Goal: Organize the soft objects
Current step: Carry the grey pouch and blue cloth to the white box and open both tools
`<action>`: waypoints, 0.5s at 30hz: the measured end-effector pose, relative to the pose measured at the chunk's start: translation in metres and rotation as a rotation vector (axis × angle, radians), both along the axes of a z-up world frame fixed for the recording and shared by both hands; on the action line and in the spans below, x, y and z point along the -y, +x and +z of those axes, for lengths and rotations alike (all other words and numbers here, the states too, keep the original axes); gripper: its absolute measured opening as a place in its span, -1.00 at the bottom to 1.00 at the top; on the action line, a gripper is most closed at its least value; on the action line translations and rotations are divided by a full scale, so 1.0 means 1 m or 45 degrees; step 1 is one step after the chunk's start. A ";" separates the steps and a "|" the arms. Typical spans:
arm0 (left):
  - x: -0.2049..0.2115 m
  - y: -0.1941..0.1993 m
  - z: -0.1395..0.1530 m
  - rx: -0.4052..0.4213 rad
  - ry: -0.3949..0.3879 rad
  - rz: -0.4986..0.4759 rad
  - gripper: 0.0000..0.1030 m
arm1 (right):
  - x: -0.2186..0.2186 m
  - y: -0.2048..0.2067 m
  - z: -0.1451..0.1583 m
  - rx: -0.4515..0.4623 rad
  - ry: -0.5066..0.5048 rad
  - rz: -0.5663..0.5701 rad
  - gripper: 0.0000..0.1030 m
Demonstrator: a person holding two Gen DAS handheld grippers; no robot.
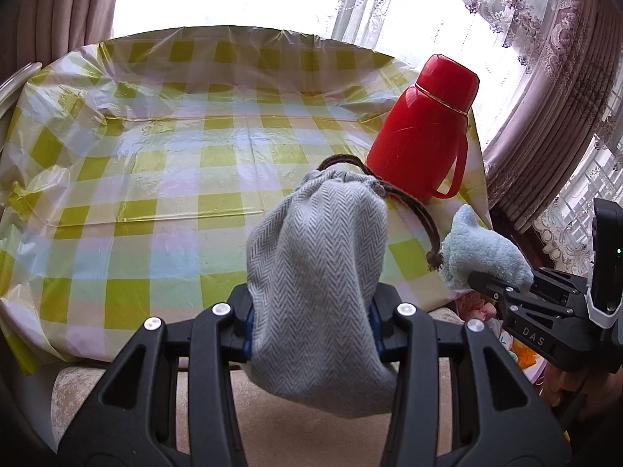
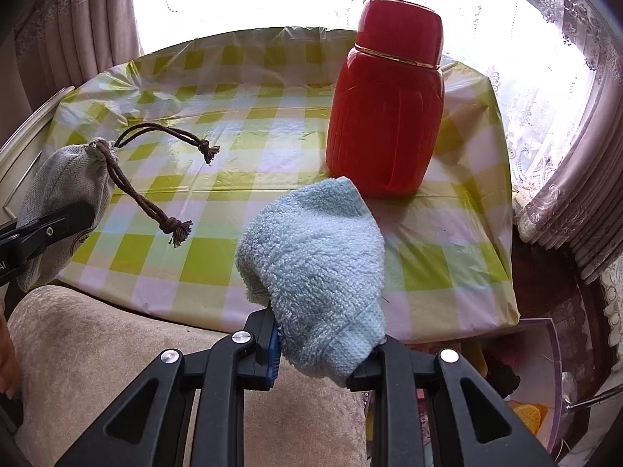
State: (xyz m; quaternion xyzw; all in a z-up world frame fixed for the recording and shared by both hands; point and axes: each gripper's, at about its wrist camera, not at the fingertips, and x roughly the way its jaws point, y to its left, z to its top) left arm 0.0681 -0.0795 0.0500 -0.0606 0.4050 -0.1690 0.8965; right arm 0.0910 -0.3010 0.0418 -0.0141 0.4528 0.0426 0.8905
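Observation:
My left gripper [image 1: 311, 327] is shut on a grey herringbone drawstring pouch [image 1: 315, 272] with a brown cord, held in the air at the table's near edge. The pouch also shows at the left of the right wrist view [image 2: 58, 202]. My right gripper [image 2: 323, 346] is shut on a light blue terry cloth [image 2: 315, 260], held above the table's near edge. That cloth and gripper also show at the right of the left wrist view [image 1: 483, 253].
A red thermos jug [image 2: 385, 116] stands on the table's right side. The table [image 1: 155, 155] has a yellow-green checked plastic cover. A beige cushion [image 2: 117, 342] lies below the grippers. A clear bin [image 2: 545, 381] with colourful items sits at lower right. Curtains hang behind.

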 end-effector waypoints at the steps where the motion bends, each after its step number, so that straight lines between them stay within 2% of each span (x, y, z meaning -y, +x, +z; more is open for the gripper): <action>1: 0.002 -0.001 -0.002 -0.010 0.000 -0.001 -0.10 | 0.002 -0.003 -0.001 -0.006 0.011 0.000 -0.52; 7: 0.012 -0.006 -0.017 -0.080 0.039 -0.012 -0.10 | 0.005 -0.010 -0.014 -0.060 0.082 0.039 -0.52; 15: 0.030 -0.013 -0.023 -0.107 0.127 -0.030 -0.10 | -0.003 -0.015 -0.028 -0.065 0.074 0.073 -0.52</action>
